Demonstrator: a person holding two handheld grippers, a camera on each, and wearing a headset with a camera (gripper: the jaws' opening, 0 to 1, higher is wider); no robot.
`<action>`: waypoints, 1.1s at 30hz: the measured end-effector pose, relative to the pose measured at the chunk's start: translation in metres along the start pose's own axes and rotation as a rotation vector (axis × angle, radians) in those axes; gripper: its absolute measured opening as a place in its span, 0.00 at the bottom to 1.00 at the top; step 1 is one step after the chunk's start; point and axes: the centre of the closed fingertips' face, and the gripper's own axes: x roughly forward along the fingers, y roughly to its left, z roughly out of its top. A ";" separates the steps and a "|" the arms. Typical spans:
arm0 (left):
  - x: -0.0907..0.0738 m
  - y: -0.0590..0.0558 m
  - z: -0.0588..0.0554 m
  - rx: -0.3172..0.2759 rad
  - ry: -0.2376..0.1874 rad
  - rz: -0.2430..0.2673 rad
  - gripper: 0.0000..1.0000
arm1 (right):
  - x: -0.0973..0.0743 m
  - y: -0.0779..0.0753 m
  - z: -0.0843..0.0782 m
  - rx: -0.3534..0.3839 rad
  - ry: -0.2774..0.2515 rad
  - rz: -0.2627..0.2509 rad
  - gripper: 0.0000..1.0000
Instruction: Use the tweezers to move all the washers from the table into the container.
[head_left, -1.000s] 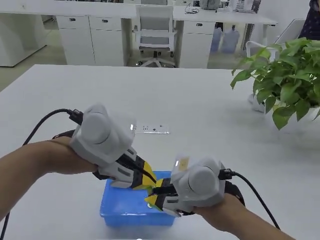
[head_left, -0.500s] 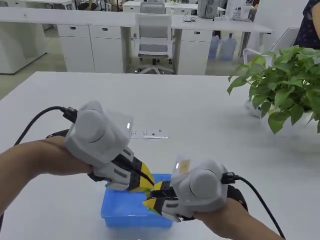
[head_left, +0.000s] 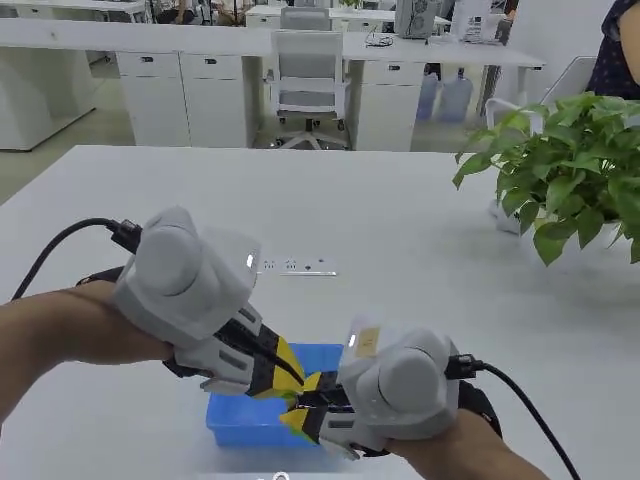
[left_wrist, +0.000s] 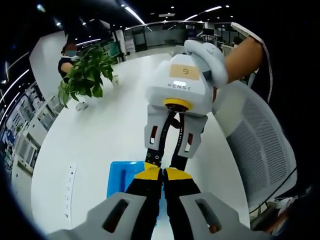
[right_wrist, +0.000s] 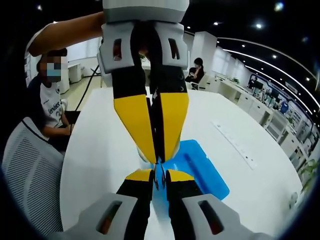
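Meeting tip to tip above the blue container (head_left: 232, 428), the left tool (left_wrist: 162, 174) and the right tool (right_wrist: 159, 176) each had jaws pinched together on a thin sliver, apparently the tweezers (right_wrist: 159, 167). The washers (head_left: 292, 266) lay in a row on the desk (head_left: 420, 250) beyond, well apart. None could be seen inside the container, so the transfer looked yet to begin.

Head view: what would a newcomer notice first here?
The left gripper and right gripper meet tip to tip over the blue container at the near edge of the table. A thin metal sliver, probably the tweezers, sits between the right gripper's jaws. A leafy plant stands to the right.
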 end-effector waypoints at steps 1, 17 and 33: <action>0.000 -0.002 -0.001 0.001 0.002 0.000 0.05 | 0.000 0.002 0.000 -0.001 0.001 0.002 0.12; 0.009 -0.026 -0.019 -0.015 0.025 -0.012 0.05 | 0.009 0.029 -0.009 0.018 -0.009 0.041 0.11; 0.014 -0.038 -0.033 -0.044 0.031 -0.027 0.05 | 0.016 0.046 -0.021 0.041 -0.003 0.067 0.11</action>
